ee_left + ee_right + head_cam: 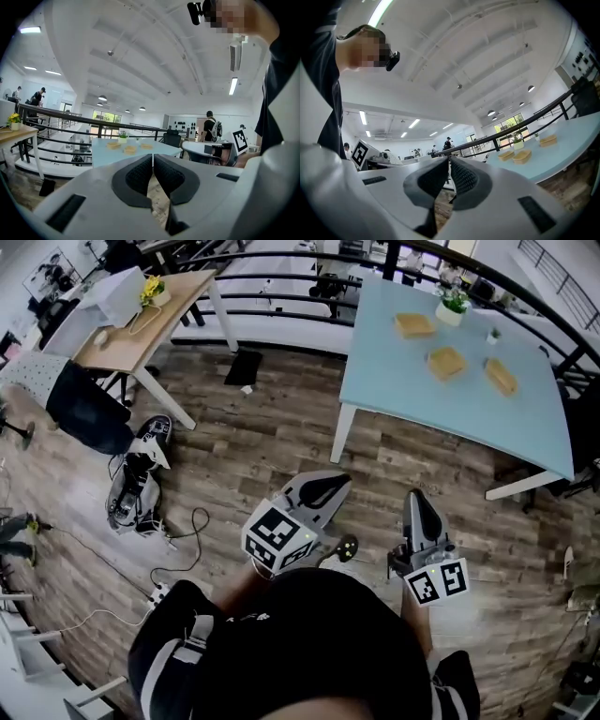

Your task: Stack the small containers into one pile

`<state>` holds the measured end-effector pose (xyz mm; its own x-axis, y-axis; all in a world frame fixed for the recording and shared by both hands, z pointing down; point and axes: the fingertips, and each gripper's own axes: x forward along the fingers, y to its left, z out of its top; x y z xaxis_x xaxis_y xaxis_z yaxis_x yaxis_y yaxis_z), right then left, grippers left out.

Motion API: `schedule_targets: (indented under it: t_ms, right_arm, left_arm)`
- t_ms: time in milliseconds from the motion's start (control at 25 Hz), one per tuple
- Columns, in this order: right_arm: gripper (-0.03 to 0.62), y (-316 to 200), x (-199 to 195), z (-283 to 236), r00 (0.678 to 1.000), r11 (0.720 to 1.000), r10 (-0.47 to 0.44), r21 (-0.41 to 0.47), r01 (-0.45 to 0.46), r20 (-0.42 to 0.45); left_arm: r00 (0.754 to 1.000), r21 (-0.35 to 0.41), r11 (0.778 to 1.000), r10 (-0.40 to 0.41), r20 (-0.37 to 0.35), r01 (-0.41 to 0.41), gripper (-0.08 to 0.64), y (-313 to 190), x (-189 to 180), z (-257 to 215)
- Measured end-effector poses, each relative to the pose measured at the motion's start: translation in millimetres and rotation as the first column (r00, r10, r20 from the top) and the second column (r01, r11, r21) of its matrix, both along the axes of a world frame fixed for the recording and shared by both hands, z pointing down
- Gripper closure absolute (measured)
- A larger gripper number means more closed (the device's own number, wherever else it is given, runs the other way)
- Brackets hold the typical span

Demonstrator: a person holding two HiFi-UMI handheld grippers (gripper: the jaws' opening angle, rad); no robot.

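1. Three small containers [446, 362] sit apart and unstacked on the pale blue surface [394, 390] at one o'clock.
2. The left gripper [328, 486] and right gripper [418, 498], fingers pressed together on nothing, hang by the body, seemingly too far to reach.

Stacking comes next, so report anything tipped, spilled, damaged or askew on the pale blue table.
Nothing stands out. The three small tan rectangular containers lie apart and unstacked on the pale blue table, none tipped, with nothing spilled around them. The white pot with a green plant stands upright near the far edge.
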<state>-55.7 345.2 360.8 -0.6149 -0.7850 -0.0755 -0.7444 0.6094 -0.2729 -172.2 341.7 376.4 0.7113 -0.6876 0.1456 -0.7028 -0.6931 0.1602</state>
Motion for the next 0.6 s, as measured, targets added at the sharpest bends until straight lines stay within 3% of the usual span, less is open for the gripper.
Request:
schedule_targets:
  t_ms: [600]
  right_arm:
    - [0.586,-78.9,50.7,10.5,0.998,0.999,-0.028,-0.026,0.029,0.059]
  left_arm:
    - [0.998,-0.018,0.999,-0.038,0.056,0.039,0.541,-73.4,48.1,1.8]
